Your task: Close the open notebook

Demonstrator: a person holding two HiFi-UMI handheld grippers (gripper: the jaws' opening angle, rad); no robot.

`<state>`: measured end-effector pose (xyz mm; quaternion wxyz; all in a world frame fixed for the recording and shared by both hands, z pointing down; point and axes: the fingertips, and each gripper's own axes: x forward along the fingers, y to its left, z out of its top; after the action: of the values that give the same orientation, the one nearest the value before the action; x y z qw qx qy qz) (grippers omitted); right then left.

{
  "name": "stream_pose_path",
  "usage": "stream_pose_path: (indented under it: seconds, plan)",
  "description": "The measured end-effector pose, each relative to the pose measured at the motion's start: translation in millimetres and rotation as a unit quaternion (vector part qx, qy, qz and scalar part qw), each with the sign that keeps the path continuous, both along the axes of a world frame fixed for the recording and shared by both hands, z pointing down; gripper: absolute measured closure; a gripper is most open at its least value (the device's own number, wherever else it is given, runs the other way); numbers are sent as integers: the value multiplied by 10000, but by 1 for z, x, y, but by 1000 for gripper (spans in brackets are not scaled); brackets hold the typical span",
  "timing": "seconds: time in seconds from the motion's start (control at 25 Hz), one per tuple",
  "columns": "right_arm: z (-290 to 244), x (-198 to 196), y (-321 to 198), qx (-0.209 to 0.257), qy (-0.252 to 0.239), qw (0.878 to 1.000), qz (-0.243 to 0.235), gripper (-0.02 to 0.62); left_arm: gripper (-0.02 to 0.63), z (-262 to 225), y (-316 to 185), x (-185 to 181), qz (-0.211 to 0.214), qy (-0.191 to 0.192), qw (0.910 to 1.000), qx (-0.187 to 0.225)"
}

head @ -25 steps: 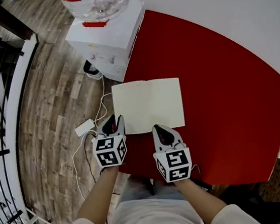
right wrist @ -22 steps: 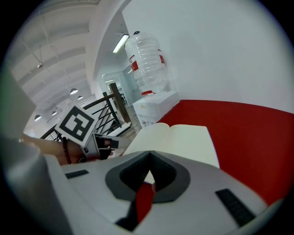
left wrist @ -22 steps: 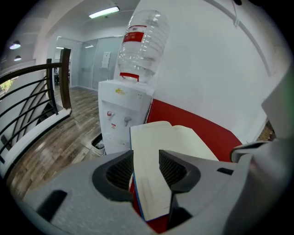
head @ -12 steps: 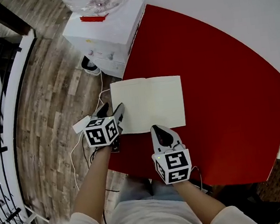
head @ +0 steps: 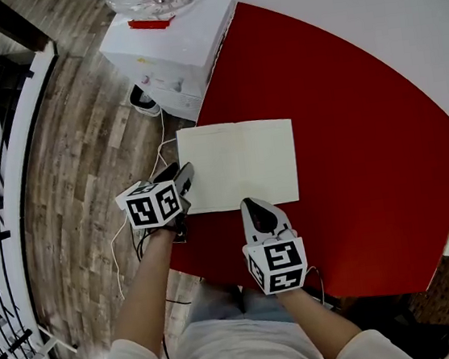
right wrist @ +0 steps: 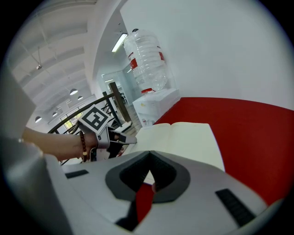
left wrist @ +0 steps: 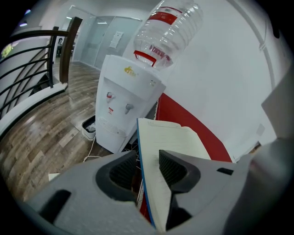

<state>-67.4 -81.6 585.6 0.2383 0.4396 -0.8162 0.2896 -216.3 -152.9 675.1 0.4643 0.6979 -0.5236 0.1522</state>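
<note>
The notebook lies open and flat at the left edge of the red tabletop. Its left side seems to jut slightly past that edge. The left gripper straddles that overhanging left side, one jaw above the page and one below the blue cover. Its jaws are closing, but I can still see a gap at the lower pad. The right gripper hovers by the notebook's near edge, jaws pinched together with nothing in them.

I'd let the left gripper bite cover and pages together, then swing them up and over the spine. The right gripper could pin the right-hand page so the notebook doesn't slide.
</note>
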Motion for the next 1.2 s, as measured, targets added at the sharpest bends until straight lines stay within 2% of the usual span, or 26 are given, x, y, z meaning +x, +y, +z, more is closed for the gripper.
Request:
stream_pose_path:
  seconds: [0.08, 0.32, 0.52, 0.88, 1.2]
  plan:
    - [0, 1, 0, -3, -3, 10000, 5, 590, 481, -3, 0, 0, 54, -148, 9999, 41]
    - [0, 0, -2, -2, -10, 10000, 8, 589, 552, -7, 1, -6, 13, -373, 9993, 77]
    - [0, 1, -4, 4, -27, 10000, 25, 590, 566, -14, 1, -7, 76, -579, 9982, 146]
    - [-7, 1, -6, 64, -98, 9999, 64, 591, 575, -48, 1, -3, 209, -549, 9977, 332]
    - [-19, 9, -10, 188, -169, 9996, 161, 590, 584, -104, -3, 29, 555, -468, 9943, 778]
